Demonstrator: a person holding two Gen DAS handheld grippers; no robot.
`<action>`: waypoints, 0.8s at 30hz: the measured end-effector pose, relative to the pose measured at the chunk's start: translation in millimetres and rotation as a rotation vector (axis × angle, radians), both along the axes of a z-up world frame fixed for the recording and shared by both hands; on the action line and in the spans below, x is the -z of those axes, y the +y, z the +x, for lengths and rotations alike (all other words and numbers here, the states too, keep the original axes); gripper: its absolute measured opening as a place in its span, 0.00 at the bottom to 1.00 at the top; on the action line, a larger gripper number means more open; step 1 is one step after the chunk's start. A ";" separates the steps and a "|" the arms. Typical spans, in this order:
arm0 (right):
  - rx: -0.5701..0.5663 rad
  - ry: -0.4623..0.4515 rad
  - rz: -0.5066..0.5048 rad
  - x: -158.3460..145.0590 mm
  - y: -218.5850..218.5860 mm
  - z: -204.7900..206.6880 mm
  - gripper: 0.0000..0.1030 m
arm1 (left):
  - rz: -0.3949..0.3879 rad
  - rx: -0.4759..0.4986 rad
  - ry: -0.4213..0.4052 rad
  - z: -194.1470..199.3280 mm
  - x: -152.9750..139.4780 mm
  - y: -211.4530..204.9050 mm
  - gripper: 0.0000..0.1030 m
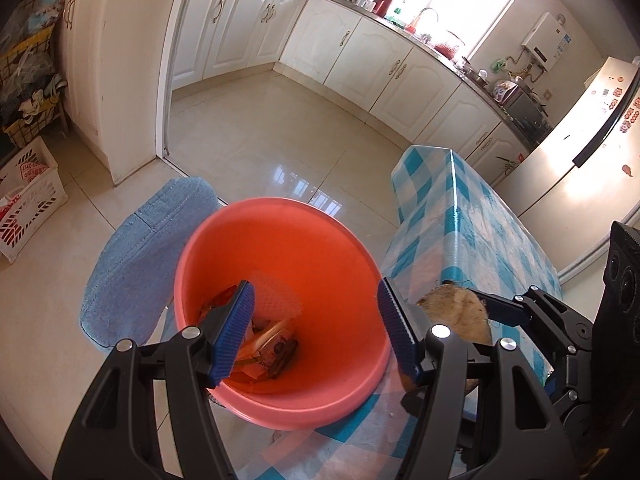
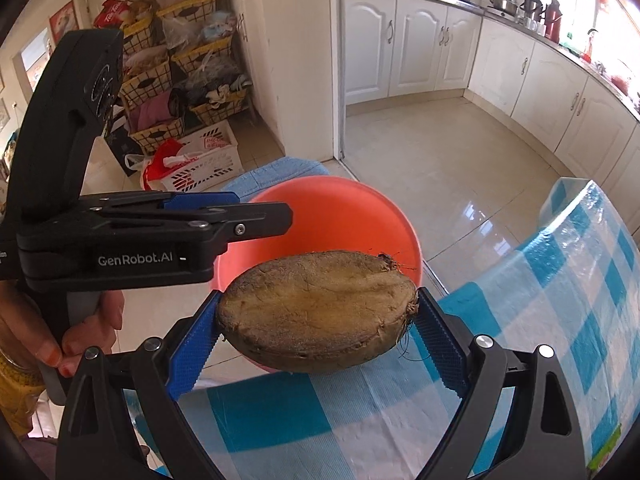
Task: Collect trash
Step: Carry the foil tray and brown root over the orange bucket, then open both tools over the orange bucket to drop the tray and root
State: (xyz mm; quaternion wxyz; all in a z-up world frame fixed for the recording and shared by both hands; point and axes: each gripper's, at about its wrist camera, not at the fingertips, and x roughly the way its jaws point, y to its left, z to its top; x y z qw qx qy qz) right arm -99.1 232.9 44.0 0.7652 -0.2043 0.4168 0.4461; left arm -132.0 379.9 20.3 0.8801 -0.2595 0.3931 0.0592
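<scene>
An orange plastic bin (image 1: pixel 280 248) stands on the floor beside the table, with wrappers and a white mesh piece (image 1: pixel 272 332) at its bottom. My left gripper (image 1: pixel 316 328) is open and empty, hovering over the bin's mouth. My right gripper (image 2: pixel 318 344) is shut on a brown half vegetable (image 2: pixel 316 312), cut face up, held over the table's edge just right of the bin (image 2: pixel 340 216). The vegetable also shows in the left wrist view (image 1: pixel 456 312), beside my right gripper's fingers (image 1: pixel 520 308). The left gripper body (image 2: pixel 152 232) sits at the left of the right wrist view.
A table with a blue checked cloth (image 1: pixel 480 232) runs along the right. A blue mat (image 1: pixel 148 252) lies left of the bin. A white crate (image 1: pixel 28 200) and wire baskets (image 2: pixel 180 60) stand at the left wall. Kitchen cabinets (image 1: pixel 360 48) and a fridge (image 1: pixel 580 152) lie beyond.
</scene>
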 end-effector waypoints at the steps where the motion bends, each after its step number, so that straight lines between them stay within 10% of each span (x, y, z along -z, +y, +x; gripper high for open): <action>1: -0.001 -0.001 -0.007 1.3 2.0 -0.2 0.89 | 0.001 0.000 0.003 1.9 0.9 0.0 0.62; 24: 0.057 -0.003 0.029 -0.3 5.2 4.8 0.91 | 0.033 -0.046 0.023 -2.3 3.5 5.1 0.72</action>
